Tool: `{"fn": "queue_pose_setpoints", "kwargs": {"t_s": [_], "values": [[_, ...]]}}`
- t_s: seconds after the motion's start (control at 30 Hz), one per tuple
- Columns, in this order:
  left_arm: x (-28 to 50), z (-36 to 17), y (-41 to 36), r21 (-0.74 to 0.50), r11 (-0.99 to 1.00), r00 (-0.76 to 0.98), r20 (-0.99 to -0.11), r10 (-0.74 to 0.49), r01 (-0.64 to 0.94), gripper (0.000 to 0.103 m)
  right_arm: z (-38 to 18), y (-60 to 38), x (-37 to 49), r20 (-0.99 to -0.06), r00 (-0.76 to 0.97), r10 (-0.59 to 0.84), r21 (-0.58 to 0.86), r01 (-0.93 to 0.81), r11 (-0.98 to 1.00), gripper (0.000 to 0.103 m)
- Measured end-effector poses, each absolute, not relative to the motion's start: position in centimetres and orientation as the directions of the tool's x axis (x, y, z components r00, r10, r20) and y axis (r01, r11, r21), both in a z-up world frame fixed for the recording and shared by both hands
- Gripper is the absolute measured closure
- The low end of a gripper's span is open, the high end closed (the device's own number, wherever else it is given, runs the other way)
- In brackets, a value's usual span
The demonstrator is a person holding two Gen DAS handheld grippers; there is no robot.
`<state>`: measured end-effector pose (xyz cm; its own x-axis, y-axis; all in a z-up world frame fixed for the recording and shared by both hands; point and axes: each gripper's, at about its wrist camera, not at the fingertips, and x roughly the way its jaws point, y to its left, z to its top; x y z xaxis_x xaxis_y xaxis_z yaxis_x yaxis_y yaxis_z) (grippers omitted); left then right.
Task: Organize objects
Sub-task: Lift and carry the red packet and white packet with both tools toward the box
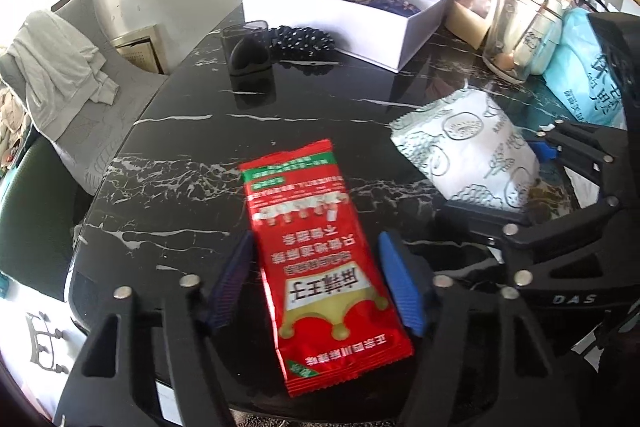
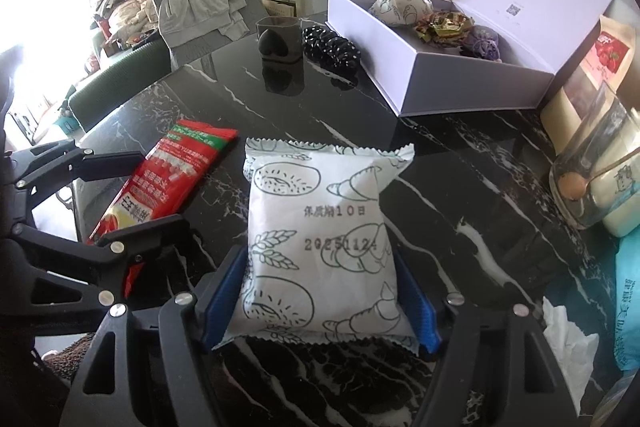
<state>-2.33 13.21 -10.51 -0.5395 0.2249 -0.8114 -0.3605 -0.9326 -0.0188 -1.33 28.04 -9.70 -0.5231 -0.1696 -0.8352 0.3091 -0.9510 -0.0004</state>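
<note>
So two packets are what's being dealt with right now. The red snack packet (image 1: 320, 263) lies flat on the black marble counter (image 1: 192, 147), bottom center of the left wrist view. It's long, glossy, with a green band at the far end and a yellow crown shape near the bottom. The left gripper (image 1: 316, 283) straddles it, blue pads on either side; the right pad looks like it's at the packet's edge, the left one shows a sliver of gap, so I'd call it not really clamped yet.

The white bread packet (image 2: 320, 243) sits center in the right wrist view, puffy, crimped edges, croissant and wheat doodles plus a printed date. The right gripper (image 2: 320, 291) has both pads tight against its sides, so that one looks gripped.

Progress-wise: the white box (image 2: 452, 87), upper right of that view, already holds another white packet, some candy wrappers and something purple, so I'd guess sorting is partway done. These two still need to go in, and the black spiky thing (image 2: 332, 51) next to the dark cup (image 2: 280, 39) may too.
</note>
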Motion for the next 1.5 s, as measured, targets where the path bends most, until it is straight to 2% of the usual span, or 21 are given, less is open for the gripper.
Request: {"fn": "queue_pose_setpoints", "kwargs": {"t_s": [0.13,0.33,0.43,0.77,0.97,1.07,1.23,1.3,1.33,1.37,1.4,1.5], "values": [[-2.1,-10.4,13.0,-0.03,-0.933,-0.543,-0.807,0.234,-0.358,0.049,-9.8,28.0,-1.4,-0.83,-0.531,-0.17,-0.002,0.307,-0.952,0.03],[-2.2,-10.2,12.1,-0.091,-0.937,-0.526,-0.807,0.268,-0.337,0.055,-9.6,27.9,-1.3,-0.821,-0.541,-0.181,-0.005,0.325,-0.946,0.041],[-2.2,-10.0,11.6,-0.125,-0.937,-0.512,-0.81,0.286,-0.326,0.055,-9.6,27.9,-1.2,-0.822,-0.54,-0.182,-0.006,0.328,-0.945,0.044],[-1.9,-8.8,10.5,-0.142,-0.945,-0.524,-0.803,0.284,-0.294,0.056,-9.3,27.9,-1.1,-0.825,-0.513,-0.238,0.053,0.35,-0.935,0.045],[-2.6,-9.6,10.1,-0.138,-0.954,-0.494,-0.83,0.259,-0.268,0.056,-9.0,27.6,-1.2,-0.821,-0.515,-0.245,0.052,0.359,-0.932,0.045],[-2.8,-9.9,10.3,-0.118,-0.961,-0.501,-0.834,0.232,-0.25,0.055,-9.1,27.6,-1.1,-0.823,-0.511,-0.248,0.056,0.361,-0.931,0.045],[-3.4,-10.3,11.7,-0.016,-0.969,-0.514,-0.845,0.146,-0.248,0.041,-9.4,27.7,-1.2,-0.832,-0.499,-0.242,0.06,0.354,-0.933,0.045],[-3.8,-10.5,12.0,-0.025,-0.968,-0.517,-0.842,0.156,-0.251,0.038,-9.4,27.8,-1.1,-0.831,-0.5,-0.243,0.06,0.354,-0.933,0.045],[-3.9,-10.5,12.0,-0.023,-0.968,-0.524,-0.837,0.156,-0.251,0.038,-9.4,27.9,-1.1,-0.832,-0.499,-0.244,0.061,0.354,-0.933,0.045],[-3.9,-10.4,12.0,-0.024,-0.966,-0.534,-0.83,0.162,-0.256,0.049,-9.4,27.9,-1.1,-0.832,-0.499,-0.245,0.062,0.355,-0.933,0.045],[-4.0,-10.3,12.0,-0.029,-0.966,-0.539,-0.826,0.169,-0.258,0.055,-9.4,27.9,-1.1,-0.831,-0.499,-0.246,0.063,0.355,-0.933,0.045],[-4.3,-10.1,11.5,-0.061,-0.966,-0.532,-0.825,0.19,-0.251,0.059,-9.4,28.0,-1.1,-0.83,-0.498,-0.251,0.069,0.354,-0.933,0.045]]}}
